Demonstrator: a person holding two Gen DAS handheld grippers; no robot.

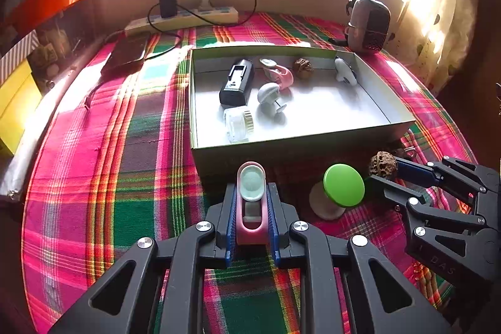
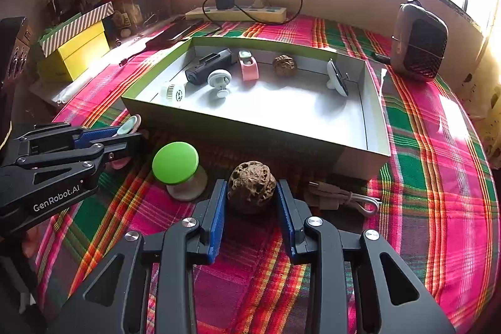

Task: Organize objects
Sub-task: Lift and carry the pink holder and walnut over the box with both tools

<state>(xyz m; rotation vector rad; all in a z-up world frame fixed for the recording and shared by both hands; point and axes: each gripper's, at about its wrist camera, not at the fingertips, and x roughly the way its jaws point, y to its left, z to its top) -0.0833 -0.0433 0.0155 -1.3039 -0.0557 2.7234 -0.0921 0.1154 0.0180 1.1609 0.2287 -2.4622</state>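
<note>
My left gripper [image 1: 251, 193] is shut on a pink clip with a pale green pad [image 1: 251, 202], just in front of the green-rimmed box [image 1: 281, 146]. My right gripper [image 2: 251, 187] is shut on a brown walnut [image 2: 252, 187], also in front of the box [image 2: 250, 130]. A green-capped knob on a white base [image 1: 343, 185] stands on the cloth between the two grippers; it also shows in the right wrist view [image 2: 175, 163]. Inside the box lie a black device [image 1: 236, 82], a second pink clip [image 1: 278, 72], a second walnut [image 1: 302, 68], a grey knob [image 1: 269, 94], a white round part [image 1: 236, 122] and a white-and-blue piece [image 1: 344, 71].
A white cable [image 2: 341, 197] lies on the plaid cloth right of my right gripper. A brown mesh speaker [image 2: 419, 43] stands at the back right. A power strip with a charger [image 2: 235, 11] lies along the back wall. Yellow and orange boxes [image 2: 75, 52] are at the left.
</note>
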